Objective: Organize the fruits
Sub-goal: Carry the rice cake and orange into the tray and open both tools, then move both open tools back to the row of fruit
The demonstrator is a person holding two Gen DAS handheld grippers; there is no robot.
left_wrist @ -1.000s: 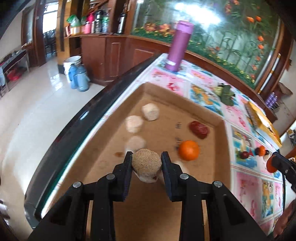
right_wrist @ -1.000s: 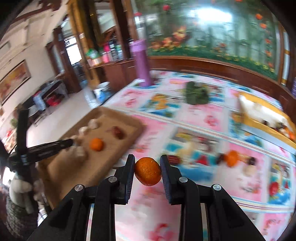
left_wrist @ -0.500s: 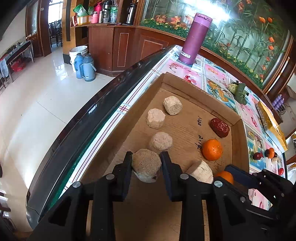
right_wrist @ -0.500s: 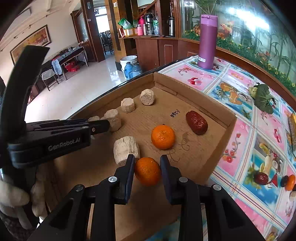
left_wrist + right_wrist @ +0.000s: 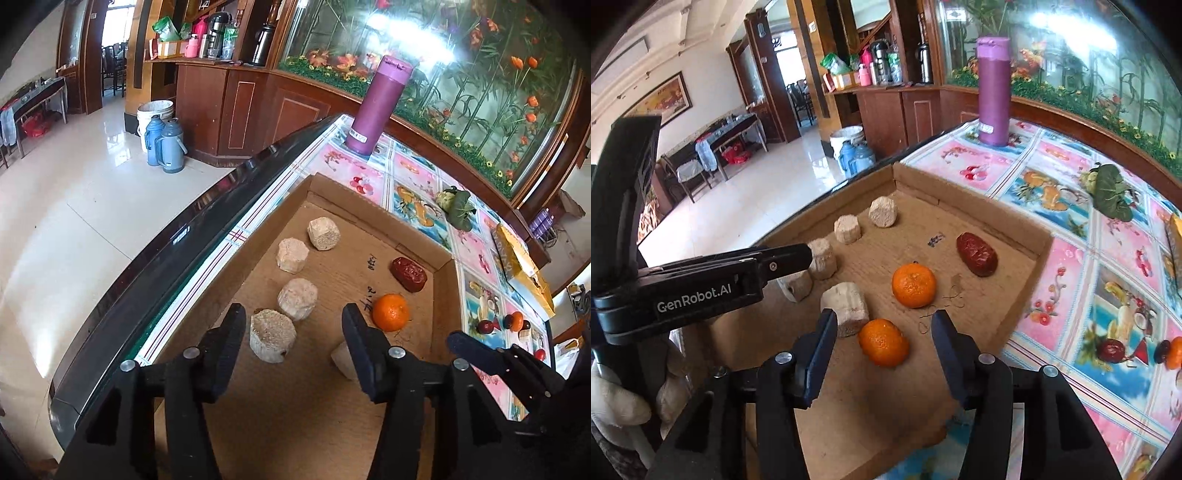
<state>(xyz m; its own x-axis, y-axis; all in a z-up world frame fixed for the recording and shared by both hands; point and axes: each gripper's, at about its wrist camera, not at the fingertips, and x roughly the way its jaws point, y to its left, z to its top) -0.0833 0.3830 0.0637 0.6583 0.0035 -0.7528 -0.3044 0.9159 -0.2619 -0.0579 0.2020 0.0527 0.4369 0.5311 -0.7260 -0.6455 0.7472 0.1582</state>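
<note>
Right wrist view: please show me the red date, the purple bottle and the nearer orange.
Red date (image 5: 977,254), right wrist view, middle of its body.
Purple bottle (image 5: 993,96), right wrist view, mid-body.
Nearer orange (image 5: 883,342), right wrist view, centre of its peel.

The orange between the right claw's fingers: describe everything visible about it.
The near orange is a small mandarin-like fruit with bright, dimpled peel, slightly flattened, whole and unpeeled. It rests on the floor of the cardboard tray, near the front edge. The right claw brackets it; its jaws are opening and neither pad touches the peel. A beige chunk sits just to its left, seemingly apart, and a second orange lies beyond it.
</note>
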